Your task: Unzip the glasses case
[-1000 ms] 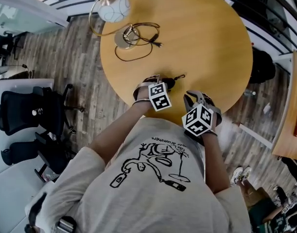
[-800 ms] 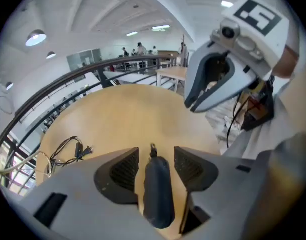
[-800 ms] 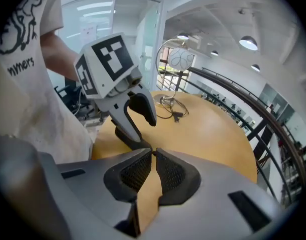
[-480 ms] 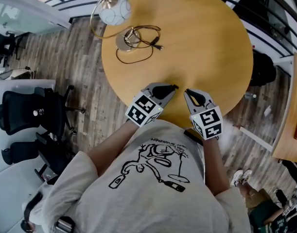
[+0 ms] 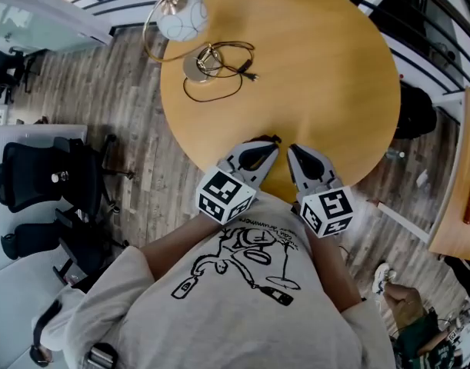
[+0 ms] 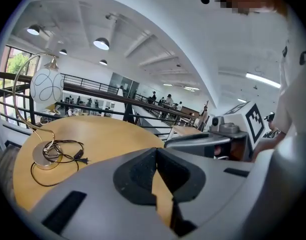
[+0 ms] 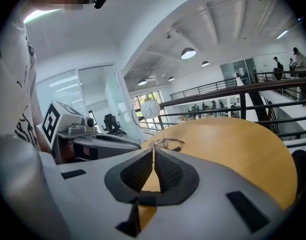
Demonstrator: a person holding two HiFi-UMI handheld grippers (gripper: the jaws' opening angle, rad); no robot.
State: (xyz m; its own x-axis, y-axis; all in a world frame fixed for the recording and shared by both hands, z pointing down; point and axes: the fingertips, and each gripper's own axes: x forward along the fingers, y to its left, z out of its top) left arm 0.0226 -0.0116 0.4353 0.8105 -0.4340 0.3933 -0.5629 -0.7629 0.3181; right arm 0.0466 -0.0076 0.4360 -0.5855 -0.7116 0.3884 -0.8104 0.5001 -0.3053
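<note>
Right now your left claw (image 5: pixel 273 140) and your right claw (image 5: pixel 291 149) are held side by side over the near edge of the round wooden surface (image 5: pixel 327 60), tips close together. Your left claw has just been closing and its jaws now meet with nothing between them. Your right claw is pinched together too, also on nothing. No view shows the glasses case, so you cannot tell where it lies. A lamp (image 5: pixel 181 18) and its cable (image 5: pixel 219 71) sit at the far side.
</note>
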